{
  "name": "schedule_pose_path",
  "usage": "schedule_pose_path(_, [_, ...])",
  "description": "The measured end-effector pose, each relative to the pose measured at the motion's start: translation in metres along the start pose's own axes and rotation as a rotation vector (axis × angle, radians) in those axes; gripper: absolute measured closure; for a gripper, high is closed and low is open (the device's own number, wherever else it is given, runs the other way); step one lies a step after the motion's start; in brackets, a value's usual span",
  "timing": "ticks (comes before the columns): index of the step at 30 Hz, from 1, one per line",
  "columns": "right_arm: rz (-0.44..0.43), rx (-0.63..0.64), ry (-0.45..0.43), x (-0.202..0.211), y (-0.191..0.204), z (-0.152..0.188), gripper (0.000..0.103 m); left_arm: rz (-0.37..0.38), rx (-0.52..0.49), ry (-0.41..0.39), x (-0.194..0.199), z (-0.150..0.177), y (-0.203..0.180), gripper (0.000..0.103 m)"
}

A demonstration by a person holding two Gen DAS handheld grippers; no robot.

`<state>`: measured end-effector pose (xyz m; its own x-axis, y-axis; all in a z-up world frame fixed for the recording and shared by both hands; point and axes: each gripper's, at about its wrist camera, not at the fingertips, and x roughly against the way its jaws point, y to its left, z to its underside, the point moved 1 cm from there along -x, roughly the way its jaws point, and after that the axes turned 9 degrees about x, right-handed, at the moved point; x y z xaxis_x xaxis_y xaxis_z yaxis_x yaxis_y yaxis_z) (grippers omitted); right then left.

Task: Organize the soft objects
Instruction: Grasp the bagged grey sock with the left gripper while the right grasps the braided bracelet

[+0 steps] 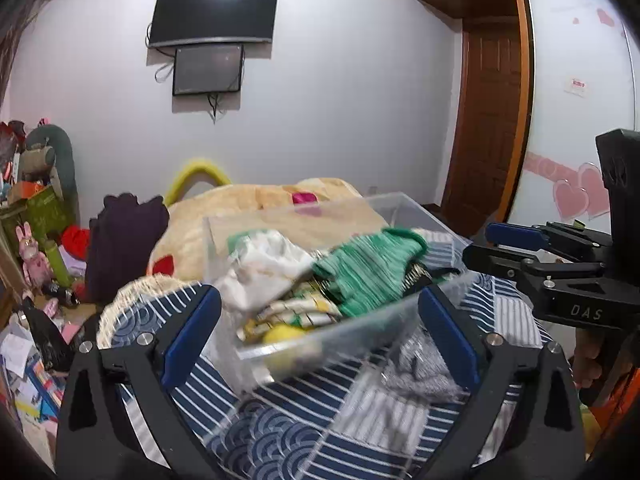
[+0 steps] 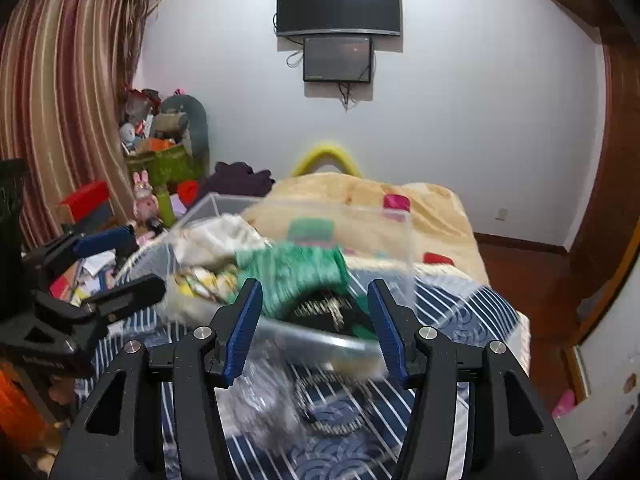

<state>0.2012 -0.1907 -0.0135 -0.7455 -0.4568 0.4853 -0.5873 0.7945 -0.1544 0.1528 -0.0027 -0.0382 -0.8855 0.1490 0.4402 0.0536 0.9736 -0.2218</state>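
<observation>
— Blue-padded left tongs (image 1: 320, 336) are spread wide, nothing between them; the clear bin (image 1: 360, 320) sits just beyond on the striped bedspread (image 1: 280, 420).

— Right tongs (image 2: 316, 324) likewise gape, released, with the bin's near rim blurred between the pads but not touching either one that I can tell.

— What's in the bin?

— A green sock (image 1: 368, 268), white cloth (image 1: 264, 268) and yellowish pieces, heaped past the rim.

— Anything only one view shows?

— Grey fabric (image 1: 424, 368) lies before the bin, sharper from the left. The right view alone shows the curtain (image 2: 64, 92) and floor (image 2: 528, 288) beside the bed's right edge.

— Beyond?

— Beige blanket (image 1: 256, 208), dark garment (image 1: 124, 240), clutter leftward, wall TV (image 1: 214, 12).
</observation>
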Motion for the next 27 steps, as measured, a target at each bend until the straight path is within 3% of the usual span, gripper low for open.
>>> schedule_pose_path(5, [0.017, -0.004, 0.057, 0.004, -0.005, 0.026, 0.052, 0.060, 0.053, 0.088, -0.006, 0.028, -0.008, 0.001])
schedule_pose_path(11, [0.014, -0.035, 0.159, -0.015, -0.016, 0.060, 0.052, 0.066, 0.035, 0.208, -0.037, 0.055, -0.027, 0.001])
schedule_pose_path(16, [0.019, -0.076, 0.207, -0.038, -0.033, 0.073, 0.077, 0.064, 0.021, 0.247, -0.058, 0.061, -0.037, 0.001])
schedule_pose_path(20, [0.020, -0.075, 0.255, -0.057, -0.034, 0.079, 0.085, 0.073, 0.008, 0.256, -0.068, 0.061, -0.046, 0.003])
schedule_pose_path(21, [0.027, -0.069, 0.251, -0.057, -0.033, 0.080, 0.094, 0.075, 0.002, 0.255, -0.071, 0.061, -0.047, 0.011])
schedule_pose_path(22, [0.034, -0.058, 0.247, -0.056, -0.031, 0.080, 0.095, 0.081, -0.003, 0.257, -0.072, 0.062, -0.050, 0.016])
schedule_pose_path(24, [0.027, -0.049, 0.241, -0.053, -0.030, 0.081, 0.095, 0.113, -0.002, 0.278, -0.078, 0.063, -0.051, 0.035])
schedule_pose_path(26, [0.032, -0.044, 0.229, -0.049, -0.028, 0.081, 0.096, 0.129, -0.004, 0.274, -0.078, 0.064, -0.052, 0.042])
schedule_pose_path(27, [0.032, -0.045, 0.225, -0.046, -0.028, 0.082, 0.096, 0.139, -0.006, 0.264, -0.075, 0.064, -0.052, 0.051])
